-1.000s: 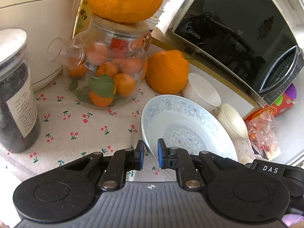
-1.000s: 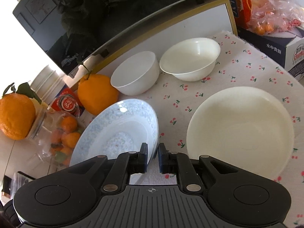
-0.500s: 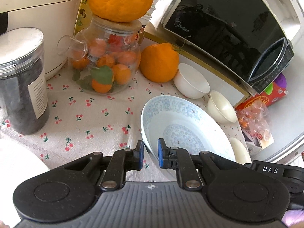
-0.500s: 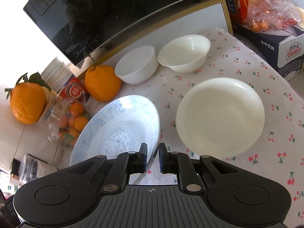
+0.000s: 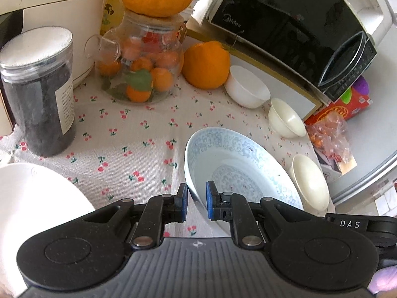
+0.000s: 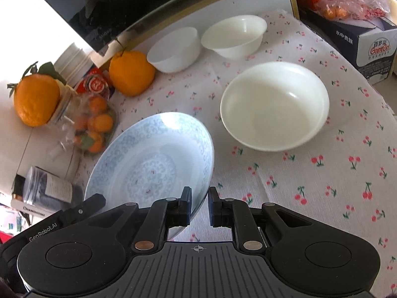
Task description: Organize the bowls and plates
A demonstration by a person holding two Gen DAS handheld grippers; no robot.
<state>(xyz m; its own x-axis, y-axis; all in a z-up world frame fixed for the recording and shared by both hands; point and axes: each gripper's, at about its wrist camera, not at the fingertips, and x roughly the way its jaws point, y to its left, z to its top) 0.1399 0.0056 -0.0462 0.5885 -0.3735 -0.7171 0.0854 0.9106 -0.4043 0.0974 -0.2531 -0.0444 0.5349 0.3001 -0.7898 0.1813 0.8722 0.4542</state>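
Pale blue patterned plate (image 5: 238, 173) gripped at both rims, tilted above the bench (image 5: 124, 134).
Its near edge is hidden behind the left claw (image 5: 197, 200) and right claw (image 6: 199, 204), each clamped on its rim; a cream plate (image 6: 274, 105) lies upper right, while another at lower left is cut off.

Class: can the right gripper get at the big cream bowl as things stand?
Probably not yet. The right gripper is shut on the blue plate's rim, shared with the left gripper. The cream bowl sits uncovered just beyond on the cloth, but the plate must go first.
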